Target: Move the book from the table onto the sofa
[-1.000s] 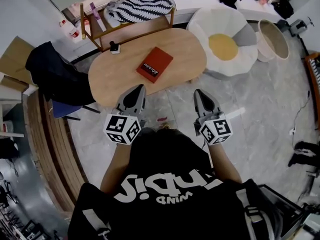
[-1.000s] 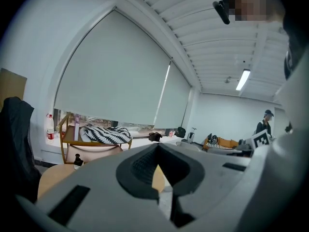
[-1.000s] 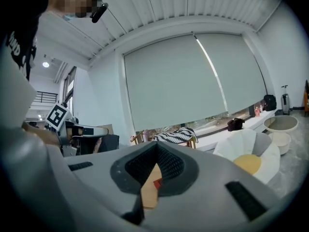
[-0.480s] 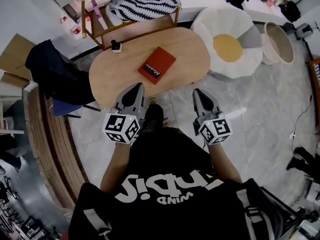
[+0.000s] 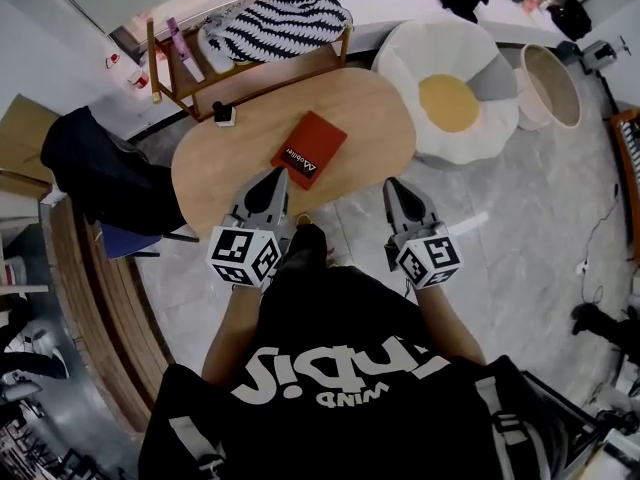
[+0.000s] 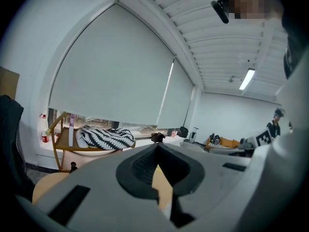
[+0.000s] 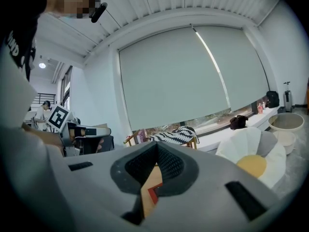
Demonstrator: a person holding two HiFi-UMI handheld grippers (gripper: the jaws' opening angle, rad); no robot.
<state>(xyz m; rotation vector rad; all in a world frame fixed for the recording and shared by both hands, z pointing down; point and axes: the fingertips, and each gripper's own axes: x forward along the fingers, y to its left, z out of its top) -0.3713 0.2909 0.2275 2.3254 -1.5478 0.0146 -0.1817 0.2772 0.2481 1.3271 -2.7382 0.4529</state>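
A red book (image 5: pixel 309 149) lies flat on the oval wooden table (image 5: pixel 220 163). Past the table's right end sits the white egg-shaped sofa (image 5: pixel 455 63) with a yellow centre. My left gripper (image 5: pixel 279 174) is shut and empty, its tip over the table's near edge just short of the book. Shut and empty too, my right gripper (image 5: pixel 393 184) hangs over the floor, right of the table. Between its closed jaws the right gripper view shows a sliver of the red book (image 7: pixel 153 193) and the sofa (image 7: pixel 253 153) to the right.
A wooden shelf (image 5: pixel 190 68) with a black-and-white striped blanket (image 5: pixel 280 23) stands behind the table. A small dark object (image 5: pixel 224 115) sits at the table's far left edge. A dark garment on a chair (image 5: pixel 95 173) is at left; a round basket (image 5: pixel 553 83) at right.
Both grippers have moved forward towards the table, still shut. The left one's tip now reaches over the table's near edge. The book has not moved.
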